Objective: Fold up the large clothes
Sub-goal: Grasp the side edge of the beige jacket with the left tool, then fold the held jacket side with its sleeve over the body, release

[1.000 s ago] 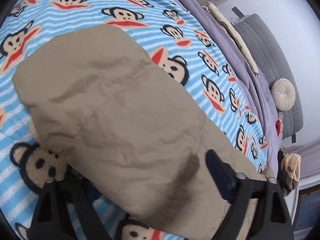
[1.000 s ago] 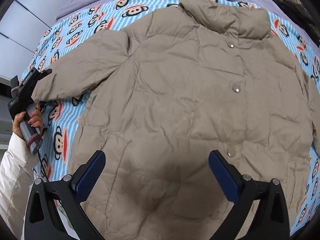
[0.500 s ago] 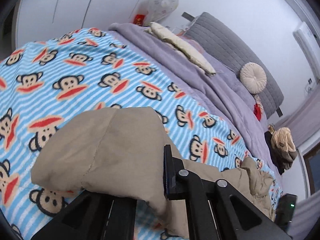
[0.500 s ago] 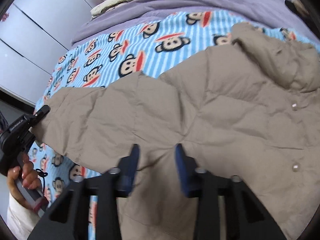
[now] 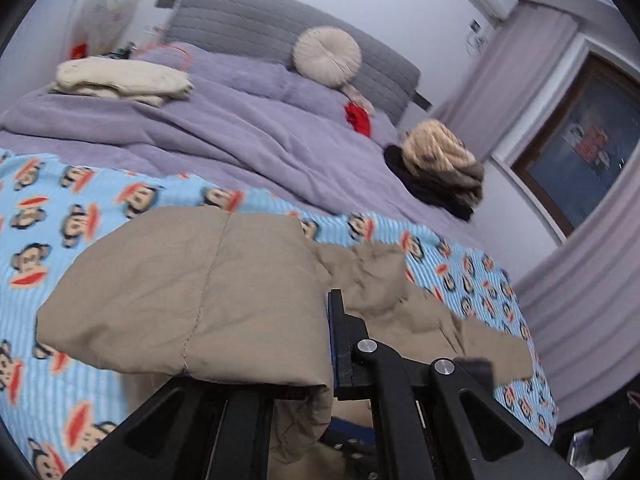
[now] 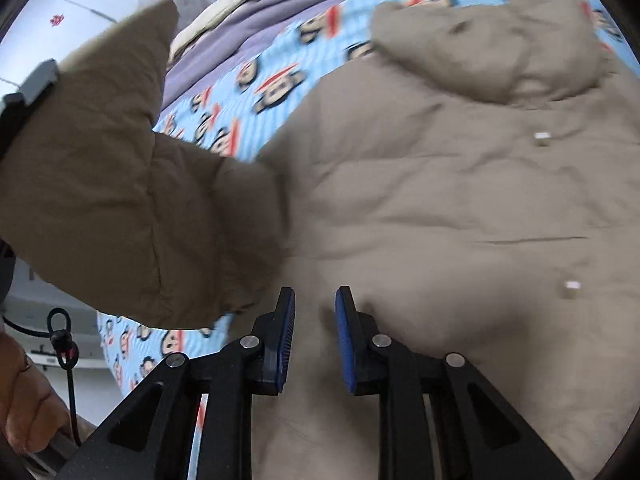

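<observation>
A tan puffer jacket (image 6: 460, 200) lies front up on a blue monkey-print blanket (image 6: 256, 92). My left gripper (image 5: 320, 364) is shut on the jacket's sleeve (image 5: 192, 296) and holds it raised off the blanket; the sleeve drapes over the fingers and hides one of them. In the right wrist view the raised sleeve (image 6: 100, 184) hangs at the left. My right gripper (image 6: 315, 336) is shut on a fold of the jacket's side, near the armpit, with tan cloth between its blue pads.
A purple duvet (image 5: 224, 136) covers the bed's head end. On it lie a folded cream cloth (image 5: 120, 80), a round cushion (image 5: 326, 56), a red item (image 5: 358, 120) and a dark and tan pile (image 5: 440, 168). A grey headboard (image 5: 256, 24) stands behind.
Both grippers have closed from wide open onto the jacket. The left one has lifted the sleeve off the blanket and swung it towards the jacket's body. The right one has moved down to the jacket's side.
</observation>
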{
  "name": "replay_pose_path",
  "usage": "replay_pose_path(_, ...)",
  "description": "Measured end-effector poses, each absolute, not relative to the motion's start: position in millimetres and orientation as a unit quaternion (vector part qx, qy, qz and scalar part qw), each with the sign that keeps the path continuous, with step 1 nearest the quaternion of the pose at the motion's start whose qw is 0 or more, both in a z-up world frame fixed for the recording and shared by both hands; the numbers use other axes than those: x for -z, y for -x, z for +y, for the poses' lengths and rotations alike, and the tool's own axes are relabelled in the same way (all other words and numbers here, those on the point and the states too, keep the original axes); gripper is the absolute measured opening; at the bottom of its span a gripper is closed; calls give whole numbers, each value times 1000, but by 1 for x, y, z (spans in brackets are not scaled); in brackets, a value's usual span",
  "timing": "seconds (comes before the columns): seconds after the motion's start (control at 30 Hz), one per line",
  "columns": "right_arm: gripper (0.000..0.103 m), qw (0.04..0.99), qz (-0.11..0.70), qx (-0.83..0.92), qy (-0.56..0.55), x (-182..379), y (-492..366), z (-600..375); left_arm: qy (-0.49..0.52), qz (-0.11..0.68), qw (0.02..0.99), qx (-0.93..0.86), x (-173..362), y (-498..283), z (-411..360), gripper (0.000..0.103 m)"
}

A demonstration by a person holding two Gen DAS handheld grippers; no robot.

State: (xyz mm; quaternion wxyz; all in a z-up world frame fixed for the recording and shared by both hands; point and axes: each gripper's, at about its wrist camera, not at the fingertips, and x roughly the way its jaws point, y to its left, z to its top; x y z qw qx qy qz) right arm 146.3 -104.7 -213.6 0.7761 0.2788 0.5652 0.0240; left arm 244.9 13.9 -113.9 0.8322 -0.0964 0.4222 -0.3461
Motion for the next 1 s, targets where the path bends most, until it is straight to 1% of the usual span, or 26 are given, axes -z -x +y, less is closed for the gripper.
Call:
replay_pose_path(0.1,23,786,554,53,-268,202,-103,-175,-9,452,820,350,154,-220,-67,8)
replay_pose_path(0.17,23,783,553,95,-269,204,-77,-212,-66,467,813,341,184,-203,-102,8)
replay_pose_path(0.23,23,770,558,127,-281,211,-56,-241,-107,475,809,329,210,-188,-113,8)
replay_pose_path(0.3,23,758,560,143,-302,216,-39,-256,-137,477,809,315,223,-177,-114,8)
replay_pose_path(0.33,23,756,560,146,-308,219,-33,-260,-144,475,810,312,225,-174,-110,20)
replay_pose_path(0.37,23,756,559,147,-309,221,-28,-261,-145,475,809,316,224,-172,-108,34)
replay_pose_path(0.4,23,756,558,147,-308,221,-26,-260,-143,474,808,318,222,-170,-102,76)
replay_pose_path(0.43,23,757,558,146,-307,220,-26,-259,-141,465,815,315,216,-166,-98,101)
replay_pose_path(0.5,23,758,559,144,-305,219,-28,-258,-147,451,821,317,207,-163,-91,101)
replay_pose_path(0.57,24,762,558,143,-295,217,-35,-254,-151,462,817,309,200,-161,-81,101)
replay_pose_path(0.63,27,771,556,140,-276,211,-40,-252,-130,464,826,292,190,-162,-57,101)
replay_pose_path(0.67,42,777,555,137,-262,205,-39,-247,-116,461,836,274,185,-164,-42,101)
replay_pose_path(0.7,66,786,551,132,-246,197,-44,-240,-100,457,848,248,181,-167,-24,101)
replay_pose_path(0.73,77,797,544,126,-228,188,-47,-232,-81,456,858,221,179,-172,-5,101)
replay_pose_path(0.77,84,814,532,114,-205,177,-54,-221,-64,461,864,192,180,-178,15,101)
replay_pose_path(0.9,84,853,511,50,-95,155,-84,-160,-20,510,855,94,215,-203,78,101)
replay_pose_path(1.0,84,847,531,19,8,171,-110,-105,-17,543,837,67,247,-208,98,101)
